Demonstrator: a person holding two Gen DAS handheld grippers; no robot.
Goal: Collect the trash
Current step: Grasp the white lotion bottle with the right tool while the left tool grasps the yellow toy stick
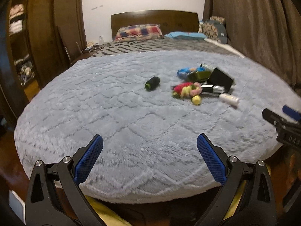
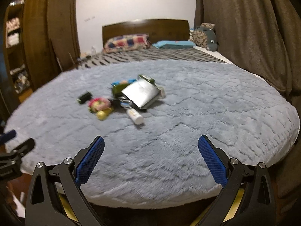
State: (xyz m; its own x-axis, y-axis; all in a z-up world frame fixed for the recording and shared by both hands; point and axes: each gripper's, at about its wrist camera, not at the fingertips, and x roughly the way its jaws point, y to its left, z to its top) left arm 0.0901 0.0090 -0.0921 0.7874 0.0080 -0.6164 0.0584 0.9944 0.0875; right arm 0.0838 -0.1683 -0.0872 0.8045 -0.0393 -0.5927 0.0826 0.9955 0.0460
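Observation:
A pile of small items lies on the grey-blue fluffy blanket (image 1: 131,124): a black box (image 1: 220,79), a dark green box (image 1: 199,75), a blue wrapper (image 1: 183,71), colourful hair ties (image 1: 185,89), a yellow ball (image 1: 196,100) and a white bottle (image 1: 228,98). A black roll (image 1: 152,83) lies apart to the left. The pile also shows in the right wrist view (image 2: 139,94), with the white bottle (image 2: 135,115) nearest. My left gripper (image 1: 149,146) is open and empty over the near blanket edge. My right gripper (image 2: 151,146) is open and empty, short of the pile.
The bed runs back to a wooden headboard (image 1: 154,19) with a plaid pillow (image 1: 139,31) and a blue pillow (image 1: 186,35). Brown curtains (image 1: 254,22) hang on the right. A wooden wardrobe (image 1: 43,28) with shelves stands on the left.

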